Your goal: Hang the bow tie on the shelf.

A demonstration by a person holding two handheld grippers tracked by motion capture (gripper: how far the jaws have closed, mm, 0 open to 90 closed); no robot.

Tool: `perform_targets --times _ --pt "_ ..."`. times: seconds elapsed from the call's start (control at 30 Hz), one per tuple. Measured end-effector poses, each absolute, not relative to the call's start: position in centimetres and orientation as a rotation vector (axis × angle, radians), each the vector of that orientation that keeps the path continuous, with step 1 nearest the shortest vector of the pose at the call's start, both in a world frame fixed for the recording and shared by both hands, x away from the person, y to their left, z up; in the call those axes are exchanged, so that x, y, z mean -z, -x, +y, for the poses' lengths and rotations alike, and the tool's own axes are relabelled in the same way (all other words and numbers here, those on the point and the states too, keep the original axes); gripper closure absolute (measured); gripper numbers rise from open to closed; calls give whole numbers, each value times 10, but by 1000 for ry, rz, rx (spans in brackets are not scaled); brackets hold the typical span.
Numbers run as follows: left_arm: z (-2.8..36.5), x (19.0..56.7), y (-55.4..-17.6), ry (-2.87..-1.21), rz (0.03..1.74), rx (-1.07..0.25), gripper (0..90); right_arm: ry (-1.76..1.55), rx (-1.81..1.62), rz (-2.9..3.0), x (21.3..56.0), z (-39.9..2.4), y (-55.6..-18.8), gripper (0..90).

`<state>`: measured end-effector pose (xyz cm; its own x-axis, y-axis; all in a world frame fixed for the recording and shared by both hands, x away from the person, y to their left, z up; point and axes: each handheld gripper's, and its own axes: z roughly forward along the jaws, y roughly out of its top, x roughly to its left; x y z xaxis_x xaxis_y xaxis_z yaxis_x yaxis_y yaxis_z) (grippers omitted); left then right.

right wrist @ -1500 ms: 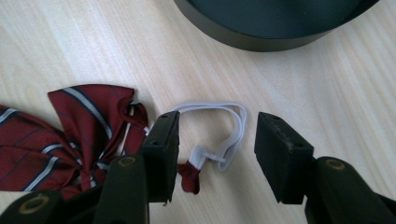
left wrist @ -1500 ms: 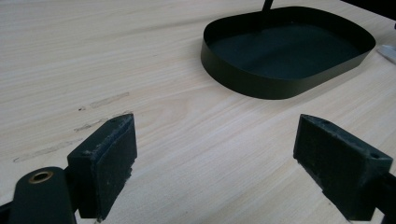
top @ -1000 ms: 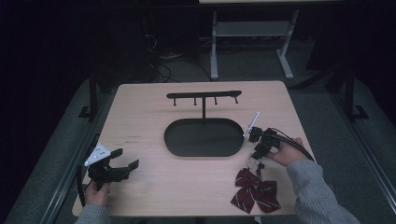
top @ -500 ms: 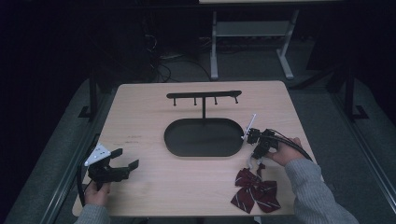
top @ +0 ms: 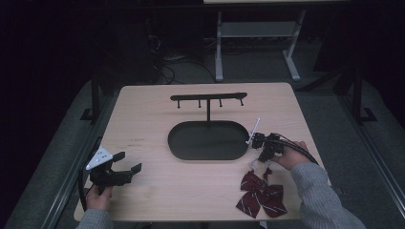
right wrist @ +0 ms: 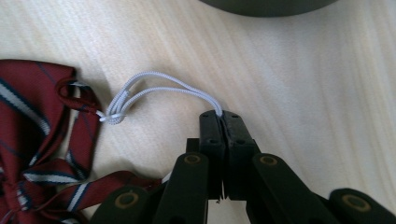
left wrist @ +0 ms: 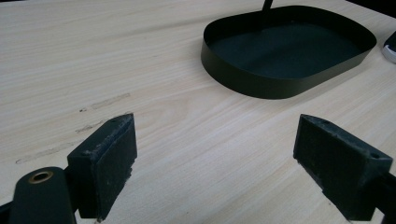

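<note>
A dark red striped bow tie [top: 261, 192] lies near the table's front right corner; its fabric [right wrist: 42, 135] carries a white elastic loop [right wrist: 159, 88]. My right gripper [right wrist: 222, 117] is shut on that loop's end, just above the table beside the tie [top: 264, 151]. A black oval tray [top: 208, 140] with a post and a hook bar [top: 209, 98] stands mid-table. My left gripper [top: 128, 170] rests open at the front left, holding nothing; its pads [left wrist: 112, 149] face the tray [left wrist: 280, 88] across bare wood.
The light wood table [top: 143, 124] has open surface on its left half and between the tray and the front edge. A metal frame [top: 258, 33] stands on the dark floor beyond the table.
The right gripper has shifted slightly left and toward the front, with the white loop in its jaws. The bow tie has shifted a little. The left gripper has stayed still.
</note>
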<state>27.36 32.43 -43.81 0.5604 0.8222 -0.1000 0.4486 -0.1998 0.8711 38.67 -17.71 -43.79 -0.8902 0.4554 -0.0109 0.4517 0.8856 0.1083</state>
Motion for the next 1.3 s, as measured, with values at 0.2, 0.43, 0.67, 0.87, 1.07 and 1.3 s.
perform_targets --times 0.2,0.43,0.67,0.87,1.07,1.3 --pt "324 438 -274 -1837 1043 -485 129 -711 -234 3007 427 -178 -381 881" --pt "323 438 -273 -1847 1039 -489 129 -669 -312 2993 413 -177 -370 881" --pt "323 439 -273 -1847 1041 -488 129 -609 -378 3001 400 -174 -360 878" --pt "323 439 -274 -1845 1045 -489 129 -563 -390 3000 385 -172 -355 879" --pt "323 438 -274 -1837 1052 -485 129 -535 -412 3006 371 -170 -350 878" --pt "322 439 -275 -1837 1045 -492 129 -491 -431 3005 357 -167 -344 879"
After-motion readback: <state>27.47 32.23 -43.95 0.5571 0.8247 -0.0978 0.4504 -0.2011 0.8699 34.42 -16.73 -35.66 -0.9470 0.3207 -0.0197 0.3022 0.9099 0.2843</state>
